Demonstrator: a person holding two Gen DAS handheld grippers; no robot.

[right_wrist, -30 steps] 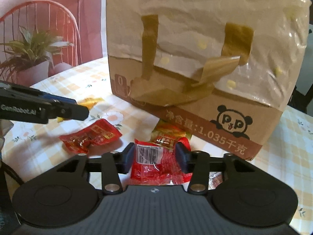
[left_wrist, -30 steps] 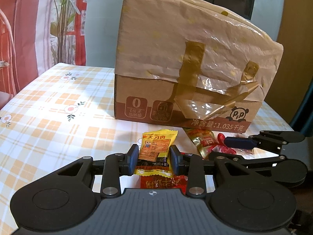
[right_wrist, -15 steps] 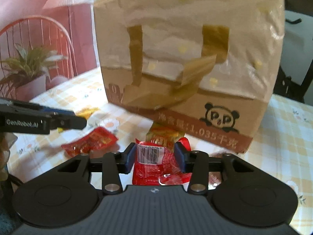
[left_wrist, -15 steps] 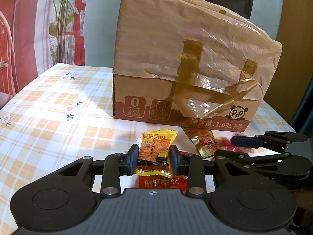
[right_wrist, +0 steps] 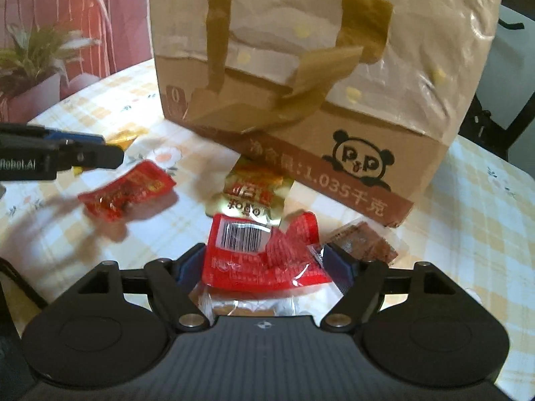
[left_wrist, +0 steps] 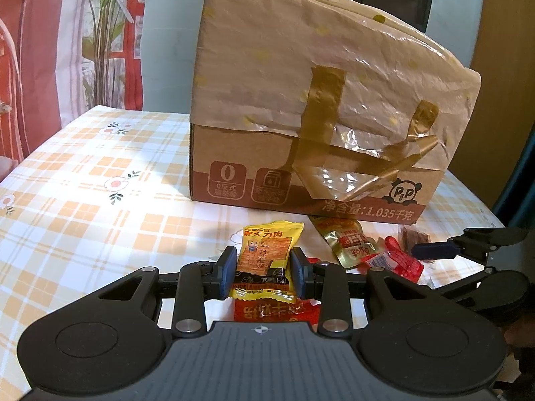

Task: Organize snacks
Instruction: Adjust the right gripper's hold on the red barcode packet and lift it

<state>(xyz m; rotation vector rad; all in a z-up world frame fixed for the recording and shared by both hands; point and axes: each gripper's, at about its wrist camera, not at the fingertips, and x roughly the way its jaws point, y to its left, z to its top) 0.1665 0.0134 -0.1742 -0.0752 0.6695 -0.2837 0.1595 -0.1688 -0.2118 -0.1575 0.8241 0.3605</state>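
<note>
Snacks: small sealed packets, scattered on the checked tablecloth (left_wrist: 100, 180) just in front of the cardboard box (left_wrist: 234, 153).
Yellow packet (left_wrist: 265, 254): cartoon figure and red characters on the front, black band along its lower part; I hold it upright, clamped between my left gripper (left_wrist: 264, 272) pads.
Red barcode packet (right_wrist: 257, 254): glossy red, crinkled, white barcode label facing up; it lies between my right gripper (right_wrist: 264, 264) fingers.
Right gripper: my jaws have just been opening and now stand wide; the pads look clear of the red packet's sides, which lies slack between them.
Gold packet (right_wrist: 254, 197): gold foil with a red panel, lying flat just beyond the barcode packet, close to the box's front edge.
Second red packet (right_wrist: 127, 193): crumpled, off to the left, near my left gripper's tip.
Brown packet (right_wrist: 364, 244): clear wrap with dark brown contents, beside my right finger.
Box: brown cardboard, panda logo, top draped in crinkled paper and brown tape.
</note>
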